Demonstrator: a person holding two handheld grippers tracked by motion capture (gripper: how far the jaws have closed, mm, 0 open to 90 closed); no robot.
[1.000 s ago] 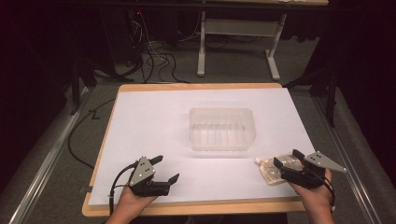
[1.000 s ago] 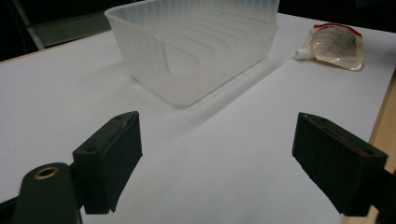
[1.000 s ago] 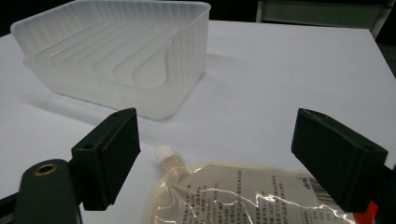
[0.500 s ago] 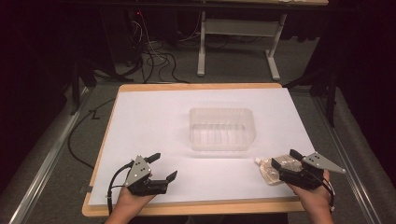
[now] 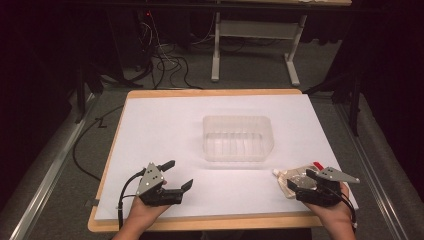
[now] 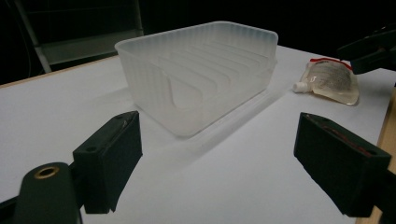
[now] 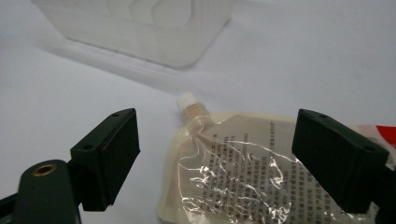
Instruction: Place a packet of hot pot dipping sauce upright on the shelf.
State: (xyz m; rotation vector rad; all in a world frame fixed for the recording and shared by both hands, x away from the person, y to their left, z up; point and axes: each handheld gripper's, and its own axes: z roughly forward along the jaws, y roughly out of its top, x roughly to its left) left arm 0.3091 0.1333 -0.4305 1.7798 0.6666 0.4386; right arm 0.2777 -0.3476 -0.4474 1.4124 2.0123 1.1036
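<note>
High view gives me the whole layout: a white sheet (image 5: 165, 130) covers the wooden table (image 5: 210, 92), and a translucent ribbed tub (image 5: 238, 138) sits upright near the middle of it. My left gripper (image 5: 172, 175) rests near the front left edge with its jaws spread wide and nothing between them, well apart from the tub. My right gripper (image 5: 303, 178) sits at the front right, over a clear spouted pouch (image 5: 289, 178) that lies flat on the sheet, just in front of the tub's right corner. Right gripper view looks straight down its jaws, which stand wide apart on either side of the pouch (image 7: 243, 172); the white cap points toward the tub (image 7: 140, 23), and printed text runs across the film. Both pads seem to be clear of the pouch, though I cannot be sure from this angle whether the lower jaw edges brush it. Left gripper view shows the tub (image 6: 201, 74) ahead between open jaws, empty inside as far as I can see, with the pouch (image 6: 329, 81) beyond it to the right, a red strip along its far end.
</note>
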